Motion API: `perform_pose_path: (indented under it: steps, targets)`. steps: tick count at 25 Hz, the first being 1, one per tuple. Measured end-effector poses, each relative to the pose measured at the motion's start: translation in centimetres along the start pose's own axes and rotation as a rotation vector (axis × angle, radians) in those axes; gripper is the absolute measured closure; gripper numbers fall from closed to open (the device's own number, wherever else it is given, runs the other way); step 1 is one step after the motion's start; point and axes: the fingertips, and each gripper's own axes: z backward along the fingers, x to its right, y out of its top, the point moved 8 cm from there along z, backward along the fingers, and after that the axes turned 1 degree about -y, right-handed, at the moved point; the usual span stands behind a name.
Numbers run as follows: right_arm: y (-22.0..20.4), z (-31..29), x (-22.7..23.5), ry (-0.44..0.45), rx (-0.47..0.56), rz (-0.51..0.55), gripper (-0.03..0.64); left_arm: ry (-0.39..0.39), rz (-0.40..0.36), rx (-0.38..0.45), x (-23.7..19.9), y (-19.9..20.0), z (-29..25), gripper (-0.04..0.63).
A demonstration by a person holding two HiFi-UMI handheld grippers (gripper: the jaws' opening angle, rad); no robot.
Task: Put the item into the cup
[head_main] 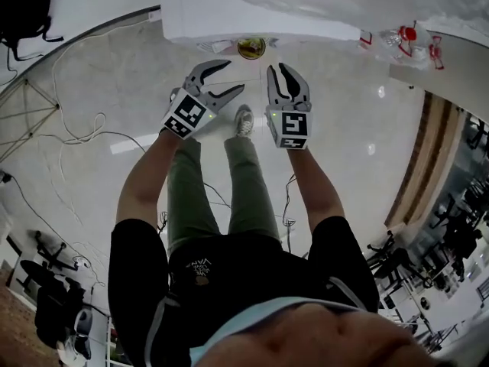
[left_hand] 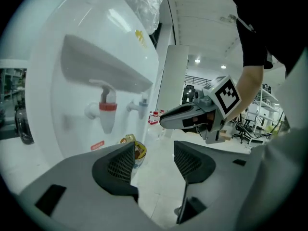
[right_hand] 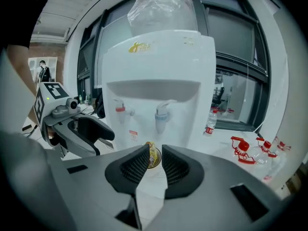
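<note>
A small cup (head_main: 251,47) stands on the floor at the foot of a white water dispenser (head_main: 252,10); a yellow packet (right_hand: 150,148) sits in it. The cup (left_hand: 138,153) shows past the left jaw in the left gripper view, and in the right gripper view the cup (right_hand: 154,157) shows through the jaw gap. My left gripper (head_main: 233,76) hangs left of the cup, jaws wide open and empty. My right gripper (head_main: 278,69) hangs just right of the cup, jaws only narrowly apart with nothing between them. Both stand clear of the cup.
The dispenser has a red tap (right_hand: 120,110) and a blue tap (right_hand: 160,114) above the cup. Red-capped bottles and wrappers (head_main: 409,40) lie on the floor to the right. Cables (head_main: 76,128) trail at left. The person's shoe (head_main: 243,121) is below the grippers.
</note>
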Motion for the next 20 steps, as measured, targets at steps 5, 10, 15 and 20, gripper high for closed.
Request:
perform_pose_path:
  steps: [5,10,15,20]
  targets:
    - [3.5,4.3,0.3,-0.039,0.035,-0.039,0.541,0.011,-0.022,0.026,2.3,4.8,2.9,0.387]
    - [7.3,9.0,0.5,-0.061,0.066,-0.070,0.549,0.036,-0.079,0.075,5.5,10.5,5.8,0.506]
    - [11.0,13.6,-0.2,-0.064,0.102,-0.129,0.551,0.042,-0.102,0.131,8.6,16.5,8.4,0.546]
    - [14.4,17.5,-0.6,-0.049,0.173,-0.132,0.554,0.050,-0.136,0.170,10.9,21.6,10.8,0.564]
